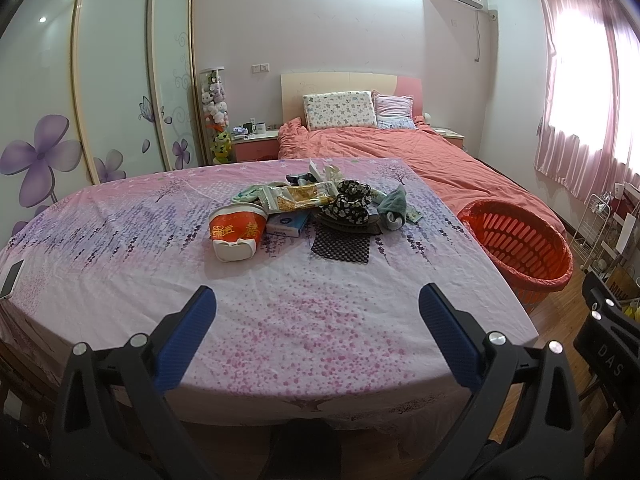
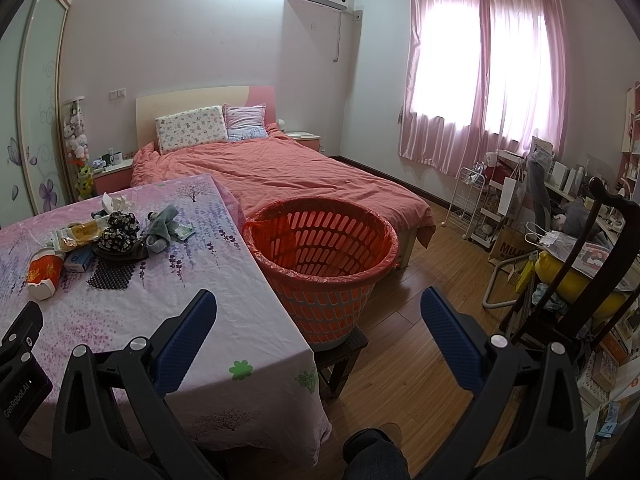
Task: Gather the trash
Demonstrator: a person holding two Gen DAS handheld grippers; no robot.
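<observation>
A pile of items lies mid-table on the pink floral cloth: a tipped red paper noodle cup, a yellow snack wrapper, a blue-white box, a black mesh mat, black floral fabric, a grey-green cloth and crumpled tissue. The pile also shows in the right wrist view. An orange basket with a red liner stands on a stool right of the table. My left gripper is open and empty near the table's front edge. My right gripper is open and empty, before the basket.
A phone lies at the table's left edge. A bed with a salmon cover stands behind. A wire rack, bags and a dark chair crowd the right side. Wood floor lies between.
</observation>
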